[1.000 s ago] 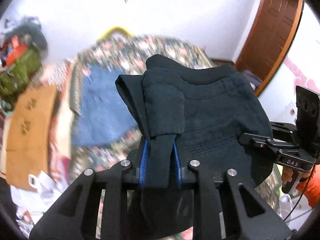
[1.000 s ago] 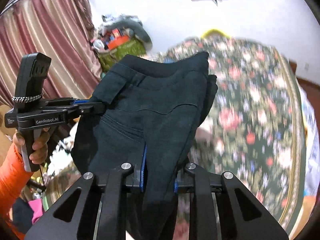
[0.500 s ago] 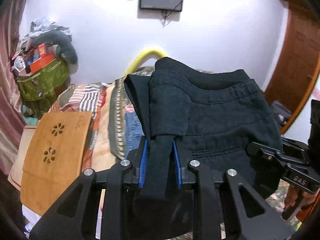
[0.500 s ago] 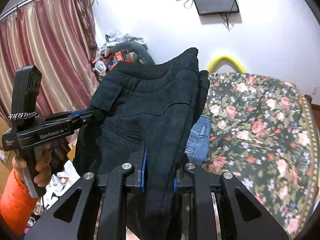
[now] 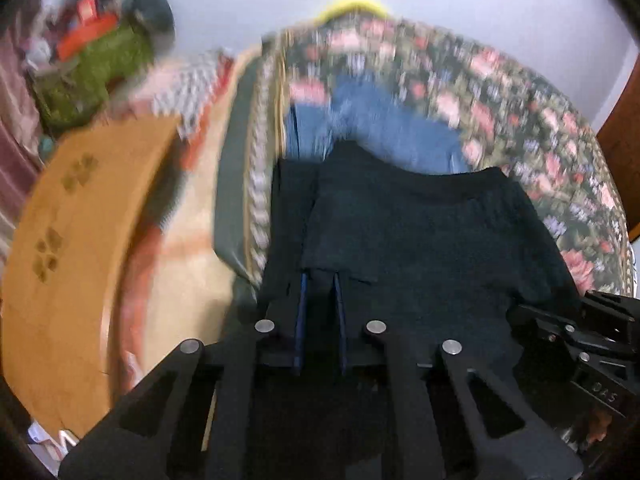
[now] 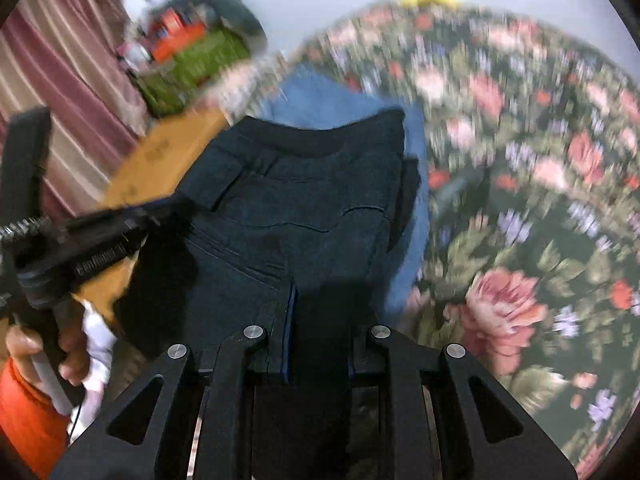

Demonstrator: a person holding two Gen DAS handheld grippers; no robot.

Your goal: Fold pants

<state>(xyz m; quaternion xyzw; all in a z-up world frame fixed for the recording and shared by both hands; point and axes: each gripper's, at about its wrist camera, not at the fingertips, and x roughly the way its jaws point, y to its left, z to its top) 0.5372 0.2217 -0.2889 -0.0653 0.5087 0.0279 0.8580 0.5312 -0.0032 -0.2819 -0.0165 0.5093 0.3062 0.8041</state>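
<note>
Dark navy pants [image 5: 420,232] hang stretched between my two grippers, waistband edge away from me, over the near left part of the bed. My left gripper [image 5: 319,280] is shut on one side of the pants. My right gripper [image 6: 316,292] is shut on the other side of the pants [image 6: 296,200]. The right gripper also shows at the right edge of the left wrist view [image 5: 576,332], and the left gripper at the left of the right wrist view [image 6: 132,224]. Both views are motion-blurred.
A bed with a dark floral cover [image 6: 520,184] fills the scene. Folded blue jeans [image 5: 372,128] lie on it just beyond the dark pants. A wooden board [image 5: 76,248] stands left of the bed. A green bag with clutter [image 6: 192,64] sits by the curtain.
Both grippers have tipped and dropped toward the bed with the pants still held. The wall and TV have left view, and the floral cover and blue jeans now fill it.
</note>
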